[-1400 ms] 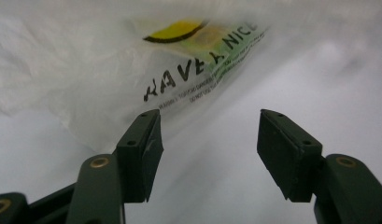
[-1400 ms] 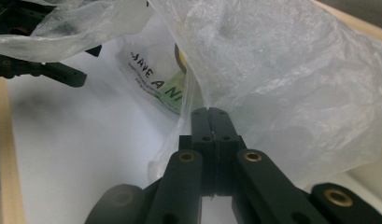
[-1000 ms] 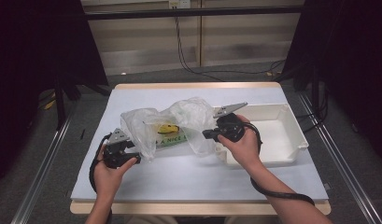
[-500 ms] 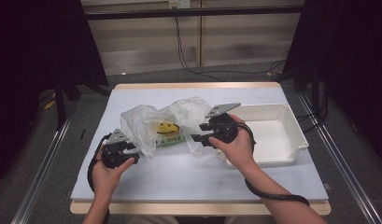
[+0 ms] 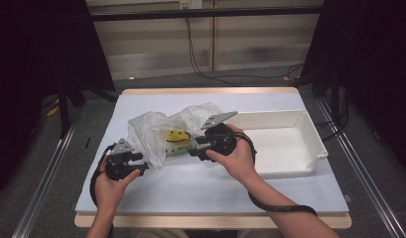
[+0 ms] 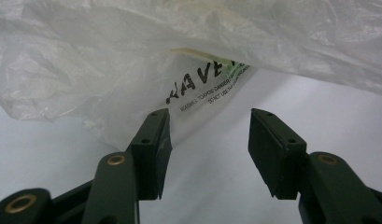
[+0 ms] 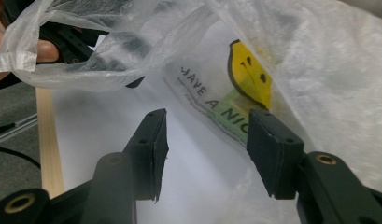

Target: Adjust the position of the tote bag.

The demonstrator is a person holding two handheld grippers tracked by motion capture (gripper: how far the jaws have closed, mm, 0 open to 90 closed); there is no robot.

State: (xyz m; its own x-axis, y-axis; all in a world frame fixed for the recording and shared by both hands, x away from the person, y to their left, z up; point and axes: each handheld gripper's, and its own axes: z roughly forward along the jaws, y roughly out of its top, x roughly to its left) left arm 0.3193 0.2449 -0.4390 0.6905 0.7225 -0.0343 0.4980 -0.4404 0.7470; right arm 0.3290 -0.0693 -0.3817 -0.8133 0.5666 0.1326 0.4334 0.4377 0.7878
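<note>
The clear plastic bag [image 5: 163,134] lay crumpled on the white table [image 5: 190,178], left of the white tray [image 5: 309,148], between the two grippers. Its folds hid most of the print: in the high view a yellow smiley face [image 5: 177,135] sat above a green strip reading "A NICE". In the left gripper view the letters "HAVE A" [image 6: 193,81] showed through the film as mirror writing, with a fine warning line below (only "DO NOT USE" could be made out, the rest blurred). The right gripper view gave "HAVE A NIC", the last letters cut off behind a jaw.

Left gripper [image 6: 205,149]: jaws apart, nothing between them, tips just short of the bag's lower edge. Right gripper [image 7: 205,149]: jaws likewise apart and not clamped on anything, the printed panel close in front. Through the film at upper left of that view, the left hand [image 7: 20,51] and its gripper appeared, hazy.
</note>
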